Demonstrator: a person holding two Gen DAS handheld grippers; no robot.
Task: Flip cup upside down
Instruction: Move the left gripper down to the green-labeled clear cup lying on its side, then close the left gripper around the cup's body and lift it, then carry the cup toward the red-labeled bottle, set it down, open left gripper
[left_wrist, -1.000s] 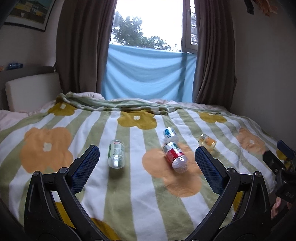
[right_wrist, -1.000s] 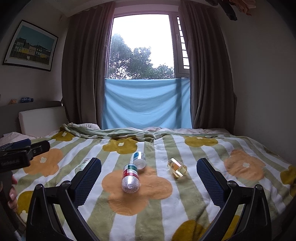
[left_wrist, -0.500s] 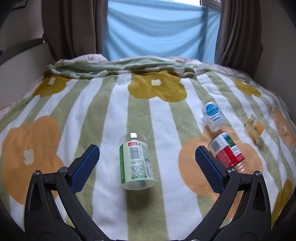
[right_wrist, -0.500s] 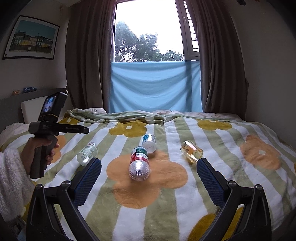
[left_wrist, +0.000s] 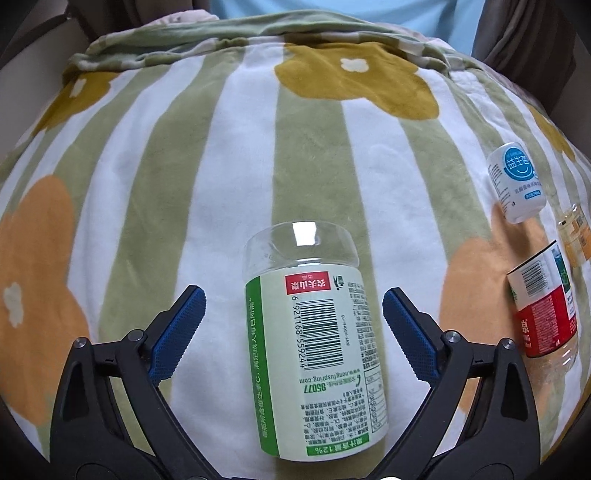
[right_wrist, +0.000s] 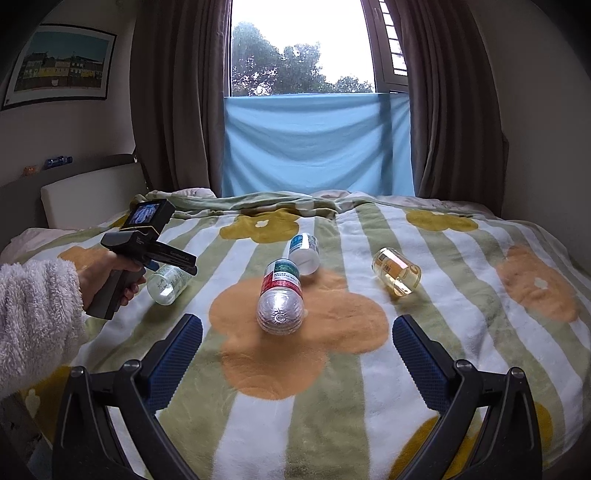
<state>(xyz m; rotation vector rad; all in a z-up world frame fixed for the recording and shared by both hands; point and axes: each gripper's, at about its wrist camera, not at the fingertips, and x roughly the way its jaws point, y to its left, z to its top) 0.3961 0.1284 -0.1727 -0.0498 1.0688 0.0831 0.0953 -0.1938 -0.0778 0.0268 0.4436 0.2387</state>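
Note:
A clear plastic cup with a green-and-white label (left_wrist: 314, 350) lies on its side on the flowered blanket (left_wrist: 177, 192). My left gripper (left_wrist: 293, 306) is open, its blue pads on either side of the cup without touching it. In the right wrist view the same cup (right_wrist: 168, 282) lies under the left gripper (right_wrist: 177, 260), held by a hand in a fluffy white sleeve. My right gripper (right_wrist: 297, 334) is open and empty, low over the blanket in front of a red-labelled cup (right_wrist: 280, 299).
Three more cups lie on their sides: the red-labelled one (left_wrist: 543, 317), a blue-and-white one (right_wrist: 304, 251) (left_wrist: 515, 184), and a yellowish one (right_wrist: 397, 271). A headboard (right_wrist: 85, 195) stands at left, curtains and a window behind the bed.
My left gripper has moved forward and down until the green-labelled cup lies between its open fingers. The right gripper has barely moved.

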